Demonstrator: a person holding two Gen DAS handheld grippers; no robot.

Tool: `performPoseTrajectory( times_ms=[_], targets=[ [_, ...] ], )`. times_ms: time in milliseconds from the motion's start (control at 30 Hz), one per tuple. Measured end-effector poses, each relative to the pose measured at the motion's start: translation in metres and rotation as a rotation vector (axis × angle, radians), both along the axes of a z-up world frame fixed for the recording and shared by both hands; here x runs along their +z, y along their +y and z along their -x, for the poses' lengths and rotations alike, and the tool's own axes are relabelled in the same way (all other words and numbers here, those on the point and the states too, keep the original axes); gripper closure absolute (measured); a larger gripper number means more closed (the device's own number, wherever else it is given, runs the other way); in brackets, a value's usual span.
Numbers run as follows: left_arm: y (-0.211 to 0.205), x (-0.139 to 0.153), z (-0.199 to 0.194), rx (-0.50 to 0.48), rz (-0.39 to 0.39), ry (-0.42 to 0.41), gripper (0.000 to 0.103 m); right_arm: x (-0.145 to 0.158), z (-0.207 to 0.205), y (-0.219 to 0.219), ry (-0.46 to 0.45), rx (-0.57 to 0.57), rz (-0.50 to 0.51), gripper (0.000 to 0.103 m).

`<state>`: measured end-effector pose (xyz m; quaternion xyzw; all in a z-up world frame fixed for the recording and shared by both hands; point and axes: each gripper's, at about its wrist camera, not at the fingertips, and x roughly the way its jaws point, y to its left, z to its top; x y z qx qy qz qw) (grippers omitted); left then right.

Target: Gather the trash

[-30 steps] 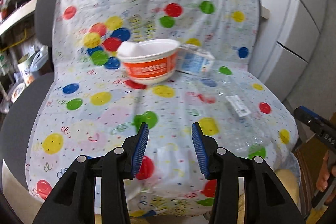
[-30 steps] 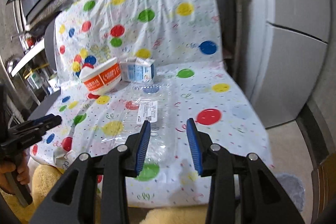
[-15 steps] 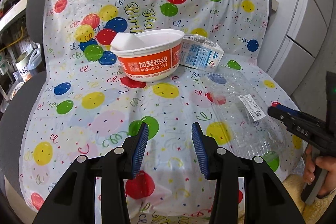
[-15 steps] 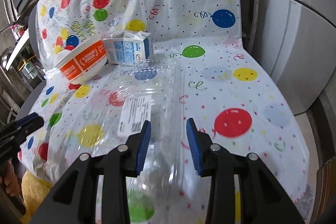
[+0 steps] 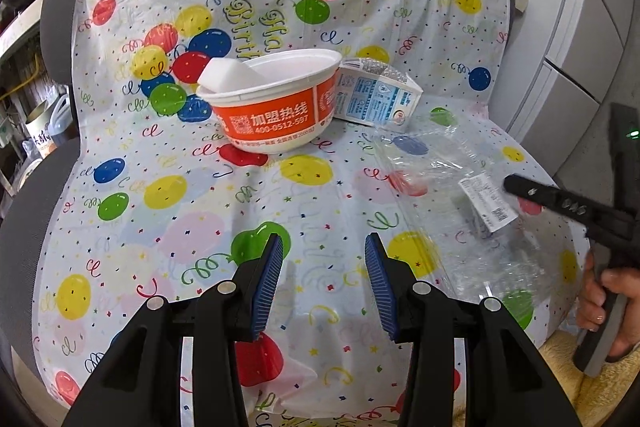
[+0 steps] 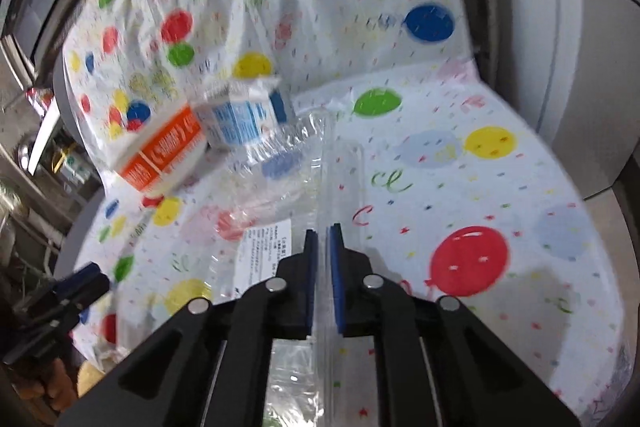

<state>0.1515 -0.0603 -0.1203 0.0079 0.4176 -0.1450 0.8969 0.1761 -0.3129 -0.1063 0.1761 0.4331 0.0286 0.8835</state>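
A clear plastic bag (image 5: 440, 239) with a white label lies on the right of the balloon-print chair cover (image 5: 160, 187). My right gripper (image 6: 322, 231) is closing tight on the clear plastic bag's (image 6: 280, 183) zip edge, which runs between the blue pads. In the left wrist view the right gripper (image 5: 516, 187) reaches over the label. An orange and white paper bowl (image 5: 276, 119) holding a white block (image 5: 228, 75) sits at the seat's back, a blue and white milk carton (image 5: 376, 99) beside it. My left gripper (image 5: 324, 247) hovers open above the seat front, holding nothing.
White cabinet fronts (image 5: 580, 47) stand close on the right of the chair. Cluttered shelves (image 5: 40, 135) are at the left. A person's hand (image 5: 604, 291) grips the right tool over yellow fluffy fabric (image 5: 560, 367). The bowl (image 6: 164, 155) and carton (image 6: 240, 119) sit left of the bag.
My right gripper came down and forward onto the clear bag and shut on its zip edge. My left gripper drew closer to the seat and stayed open.
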Motion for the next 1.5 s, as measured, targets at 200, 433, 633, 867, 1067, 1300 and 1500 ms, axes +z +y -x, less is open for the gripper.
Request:
performPoseTrajectory(
  times_ms=[200,433,633,867,1067,1300,1500],
  targets=[
    [-0.02,0.011,-0.004,-0.043,0.012,-0.015,0.058,0.044,0.039,-0.017,-0.105,-0.097,0.123,0.096],
    [-0.068,0.034,-0.04,-0.071,0.017,-0.071,0.05,0.055,0.056,-0.044,-0.156,-0.162,0.163,0.096],
    [-0.113,0.036,-0.09,-0.043,-0.005,-0.081,0.04,0.049,0.048,-0.068,-0.16,-0.196,0.135,0.096],
    [-0.149,0.025,-0.152,0.08,0.005,-0.031,0.025,0.042,0.05,-0.09,-0.171,-0.227,0.125,0.096],
    [-0.171,0.0,-0.176,0.152,-0.077,0.027,0.025,0.033,0.052,-0.1,-0.161,-0.231,0.101,0.096],
    [-0.178,-0.021,-0.18,0.175,-0.143,0.063,0.074,0.031,0.057,-0.103,-0.159,-0.23,0.088,0.096],
    [-0.165,-0.012,-0.148,0.067,-0.114,0.024,0.103,0.038,0.07,-0.098,-0.166,-0.238,0.077,0.096]
  ],
)
